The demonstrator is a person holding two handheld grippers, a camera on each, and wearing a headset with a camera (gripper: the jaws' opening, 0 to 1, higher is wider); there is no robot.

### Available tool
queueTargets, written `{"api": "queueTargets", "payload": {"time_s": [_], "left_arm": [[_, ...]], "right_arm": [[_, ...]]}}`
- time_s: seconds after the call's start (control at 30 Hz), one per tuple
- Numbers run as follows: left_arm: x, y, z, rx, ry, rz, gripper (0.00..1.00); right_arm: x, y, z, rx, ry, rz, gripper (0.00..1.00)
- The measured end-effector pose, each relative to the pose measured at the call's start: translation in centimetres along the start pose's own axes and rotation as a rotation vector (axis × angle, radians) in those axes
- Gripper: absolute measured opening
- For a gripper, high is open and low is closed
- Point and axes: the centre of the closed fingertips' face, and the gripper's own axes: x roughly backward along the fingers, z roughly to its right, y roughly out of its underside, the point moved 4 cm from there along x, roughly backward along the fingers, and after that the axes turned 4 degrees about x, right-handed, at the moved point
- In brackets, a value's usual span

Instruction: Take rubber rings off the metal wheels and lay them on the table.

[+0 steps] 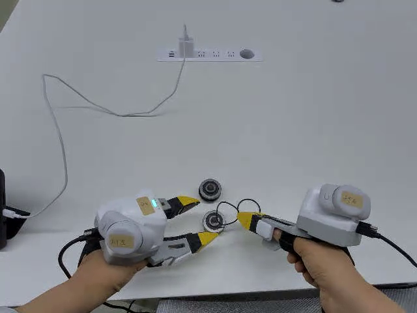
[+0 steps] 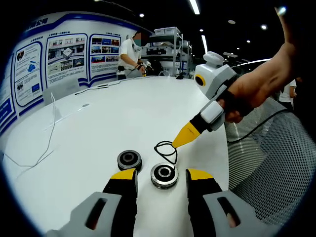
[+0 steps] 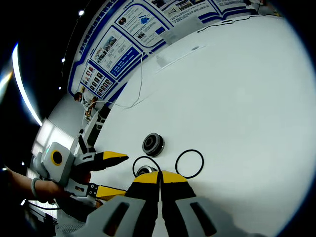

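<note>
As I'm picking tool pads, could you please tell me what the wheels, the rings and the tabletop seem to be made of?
The wheels look metal: silvery faces that glint. Both rings are thin, matt black, probably rubber: the pinched ring in the right tool bends out of round; the loose ring lies flat. The tabletop is smooth white, softly sheened; laminate or paint, unclear.

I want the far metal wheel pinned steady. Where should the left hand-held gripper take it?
Across its outer rim, coming in low from the near side. The far wheel lies flat on the table, so its round side wall gives two opposite faces; the open left hand-held gripper probably spans it.
</note>
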Motion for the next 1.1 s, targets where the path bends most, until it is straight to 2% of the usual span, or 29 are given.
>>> {"api": "queueTargets", "payload": {"time_s": [0.2,0.37,0.57,0.63,0.73,0.77,0.87,0.93,1.1], "left_arm": [[0.3,0.1,-0.2,0.007,-0.006,0.002,0.4],[0.3,0.3,-0.2,0.016,-0.007,-0.003,0.4],[0.3,0.4,-0.2,0.019,-0.007,-0.005,0.4],[0.3,0.5,-0.3,0.017,-0.009,-0.006,0.4],[0.4,0.5,-0.4,0.016,-0.013,-0.008,0.39],[0.4,0.5,-0.4,0.018,-0.013,-0.009,0.39],[0.4,0.7,-0.5,0.019,-0.013,-0.012,0.39],[0.4,0.8,-0.4,0.02,-0.013,-0.014,0.39],[0.4,0.8,-0.3,0.022,-0.01,-0.013,0.38]], "right_arm": [[0.4,-1.0,1.8,0.074,0.095,0.002,0.02],[0.3,-1.1,2.7,0.137,0.145,-0.029,0.02],[0.1,-1.4,2.9,0.174,0.164,-0.04,0.02],[-0.1,-1.5,3.0,0.211,0.178,-0.05,0.02],[-0.1,-1.9,2.9,0.416,0.234,-0.096,0.02],[-0.3,-2.2,2.8,0.539,0.255,-0.114,0.02],[-0.6,-2.6,2.0,0.821,0.294,-0.158,0.02],[-1.1,-2.4,1.6,0.962,0.303,-0.191,0.02],[-2.0,-2.4,1.0,1.177,0.315,-0.23,0.02]]}}
